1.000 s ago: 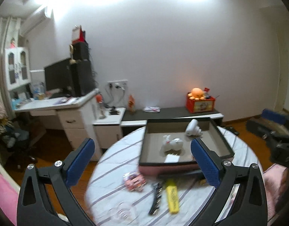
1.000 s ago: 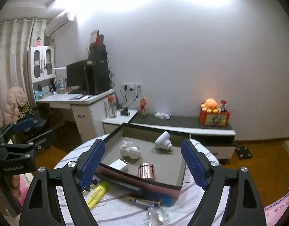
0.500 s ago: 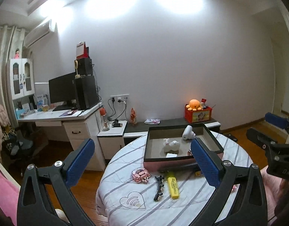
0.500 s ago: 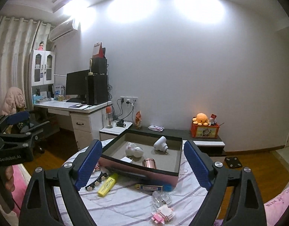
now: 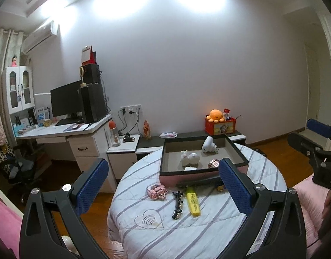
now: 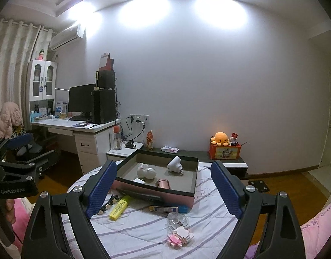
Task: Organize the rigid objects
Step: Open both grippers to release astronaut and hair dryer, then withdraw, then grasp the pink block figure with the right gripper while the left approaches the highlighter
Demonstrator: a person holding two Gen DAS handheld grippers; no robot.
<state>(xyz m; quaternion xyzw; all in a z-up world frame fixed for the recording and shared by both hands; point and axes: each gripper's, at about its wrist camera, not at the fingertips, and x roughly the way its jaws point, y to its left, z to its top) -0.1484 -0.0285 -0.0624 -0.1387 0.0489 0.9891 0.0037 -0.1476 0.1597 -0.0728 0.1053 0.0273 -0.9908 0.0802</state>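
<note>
A pink box with a dark rim (image 5: 203, 173) (image 6: 156, 188) stands on a round striped table (image 5: 208, 226) (image 6: 144, 228). It holds a white plug (image 5: 208, 144) (image 6: 175, 165), a white figurine (image 5: 189, 158) (image 6: 146, 171) and a copper cylinder (image 5: 213, 163) (image 6: 163, 183). On the cloth lie a yellow highlighter (image 5: 193, 200) (image 6: 119, 204), a black hair clip (image 5: 178, 204) (image 6: 107, 202), pink block toys (image 5: 156, 191) (image 6: 179, 236), a blue pen (image 6: 168, 209) and a clear object (image 6: 177, 219). My left gripper (image 5: 163, 187) and right gripper (image 6: 163, 192) are open, empty, held back above the table.
A white desk (image 5: 64, 131) with a monitor (image 5: 66, 101) stands at the left. A low dark cabinet (image 6: 208, 158) behind the table carries an orange octopus toy on a red box (image 6: 224, 145). Wooden floor (image 6: 295, 185) lies to the right, pink bedding (image 5: 3, 222) near me.
Both grippers have pulled back and up from the table. More of the table and the loose objects on it show now. Both stay open and empty.
</note>
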